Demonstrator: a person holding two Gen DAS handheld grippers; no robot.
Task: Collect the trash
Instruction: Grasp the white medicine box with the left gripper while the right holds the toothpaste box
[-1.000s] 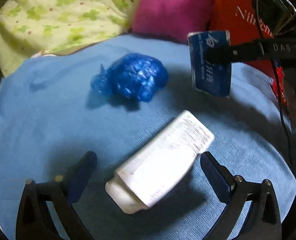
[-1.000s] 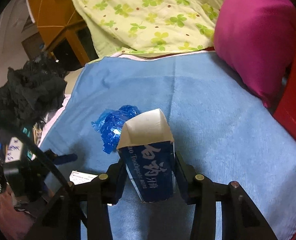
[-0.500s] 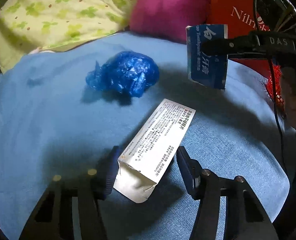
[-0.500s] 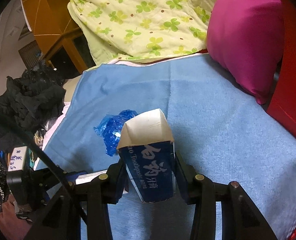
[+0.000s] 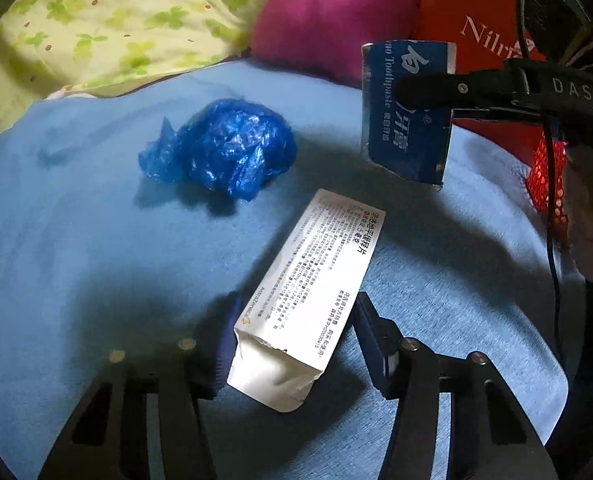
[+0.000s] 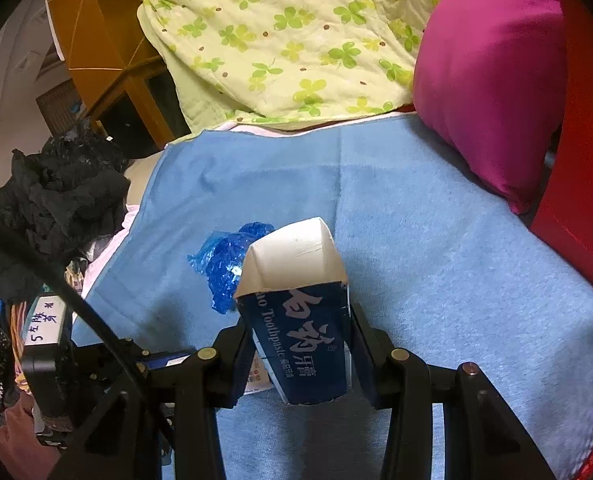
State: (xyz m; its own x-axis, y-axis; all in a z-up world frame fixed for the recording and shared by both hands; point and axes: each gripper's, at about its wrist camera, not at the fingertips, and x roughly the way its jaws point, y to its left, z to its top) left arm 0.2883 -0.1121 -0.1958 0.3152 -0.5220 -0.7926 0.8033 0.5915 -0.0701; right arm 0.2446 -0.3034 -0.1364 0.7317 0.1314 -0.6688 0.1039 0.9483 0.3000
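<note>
A long white printed box [image 5: 312, 292] lies on the blue towel [image 5: 76, 260], its open end toward the camera. My left gripper [image 5: 292, 340] is closing on it, and both pads touch its sides near that end. Behind it sits a crumpled blue plastic bag [image 5: 224, 144]. Above the towel at the right, my right gripper [image 6: 300, 360] is shut on a dark blue toothpaste box [image 6: 300, 328] whose open white end points away. In the right wrist view the blue bag [image 6: 228, 264] lies just beyond that box.
A magenta pillow [image 6: 492, 80] and a green clover quilt [image 6: 288, 36] border the towel's far side. A red carton [image 5: 480, 20] stands at the right. Black clothes [image 6: 56, 192] are piled off the towel's left edge, with wooden furniture [image 6: 96, 40] behind.
My left gripper's jaws have come in from wide apart onto the sides of the white box, which now lies sharp and still. The right gripper has kept its hold on the toothpaste box.
</note>
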